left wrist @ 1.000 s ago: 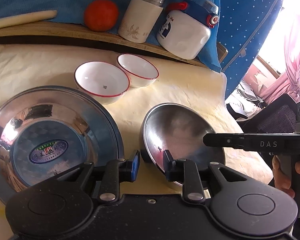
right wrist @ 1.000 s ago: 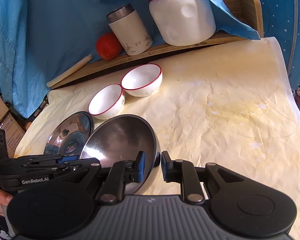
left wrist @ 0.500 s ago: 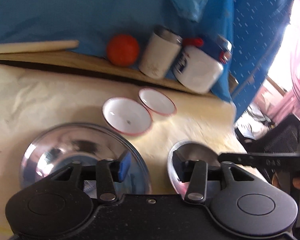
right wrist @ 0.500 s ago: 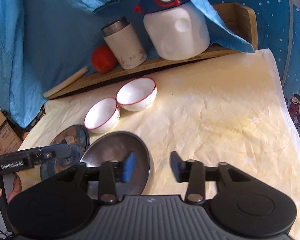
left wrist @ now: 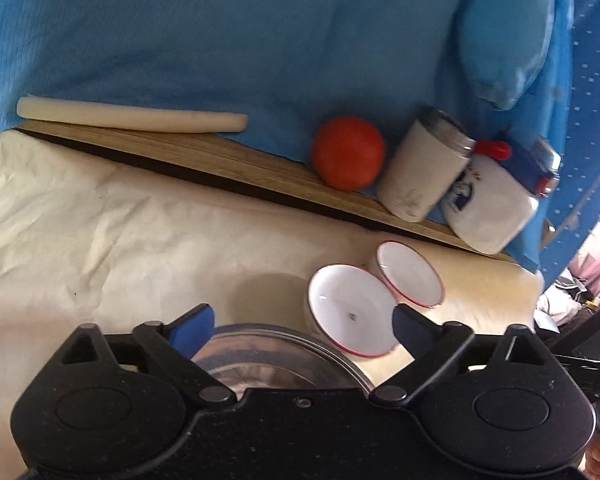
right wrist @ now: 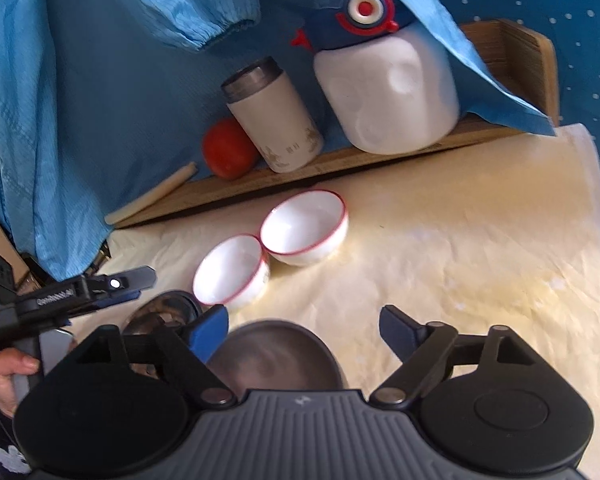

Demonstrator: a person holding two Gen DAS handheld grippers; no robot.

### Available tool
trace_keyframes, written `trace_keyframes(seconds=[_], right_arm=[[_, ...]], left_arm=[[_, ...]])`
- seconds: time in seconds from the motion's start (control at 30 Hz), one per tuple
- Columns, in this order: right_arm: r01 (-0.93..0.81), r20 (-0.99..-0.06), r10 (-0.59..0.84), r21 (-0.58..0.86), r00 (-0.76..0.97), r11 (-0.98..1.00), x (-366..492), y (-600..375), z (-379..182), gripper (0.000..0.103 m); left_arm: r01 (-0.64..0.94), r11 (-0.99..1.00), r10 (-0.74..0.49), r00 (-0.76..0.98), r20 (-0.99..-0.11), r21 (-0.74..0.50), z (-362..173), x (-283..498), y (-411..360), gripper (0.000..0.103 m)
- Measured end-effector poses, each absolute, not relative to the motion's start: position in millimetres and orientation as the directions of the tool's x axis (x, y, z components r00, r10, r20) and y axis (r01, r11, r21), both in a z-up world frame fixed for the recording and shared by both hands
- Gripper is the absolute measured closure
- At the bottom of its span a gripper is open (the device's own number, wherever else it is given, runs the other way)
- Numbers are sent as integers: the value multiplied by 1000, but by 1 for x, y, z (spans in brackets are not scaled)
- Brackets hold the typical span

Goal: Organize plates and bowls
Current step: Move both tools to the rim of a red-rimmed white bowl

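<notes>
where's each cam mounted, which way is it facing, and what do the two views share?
Left wrist: sits on the left claw, faces forward and down over its opening jaws at a steel plate, with nothing between them; no hand clearly visible.
Right wrist: sits on the right claw, faces forward and down over its opening jaws at a steel bowl, with nothing between them; the left claw and its hand show at the left edge.
Shared: two red-rimmed white bowls, tomato, thermos, white jug, rolling pin.
</notes>
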State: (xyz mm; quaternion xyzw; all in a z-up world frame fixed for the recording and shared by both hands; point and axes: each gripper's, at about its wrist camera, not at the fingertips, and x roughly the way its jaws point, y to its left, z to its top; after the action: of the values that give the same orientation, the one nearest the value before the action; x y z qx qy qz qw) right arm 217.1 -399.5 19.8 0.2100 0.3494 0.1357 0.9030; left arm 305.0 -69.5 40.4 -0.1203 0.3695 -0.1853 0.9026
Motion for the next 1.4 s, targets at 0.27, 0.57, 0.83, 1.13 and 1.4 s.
trace_keyframes(seconds=[0.27, 0.57, 0.83, 1.13, 1.4], right_arm=[[-125, -555, 434, 507, 710, 853, 240, -386, 21, 4], [-127, -573, 463, 529, 676, 839, 264, -374, 15, 1], [-93, -616, 468, 540, 633, 836, 282, -363, 5, 1], [-73, -643, 456, 530, 615, 845, 288, -353, 2, 0], [-36, -668, 440, 527, 601, 849, 293, -347, -3, 1]], left_arm=[[229, 920, -388, 649, -654, -319, 35, 327, -73, 1], [229, 930, -367, 631, -684, -288, 29, 343, -77, 1], [234, 934, -358, 612, -705, -271, 22, 353, -81, 1], [236, 935, -354, 605, -713, -264, 19, 356, -84, 1], [247, 933, -359, 595, -719, -262, 17, 359, -88, 1]])
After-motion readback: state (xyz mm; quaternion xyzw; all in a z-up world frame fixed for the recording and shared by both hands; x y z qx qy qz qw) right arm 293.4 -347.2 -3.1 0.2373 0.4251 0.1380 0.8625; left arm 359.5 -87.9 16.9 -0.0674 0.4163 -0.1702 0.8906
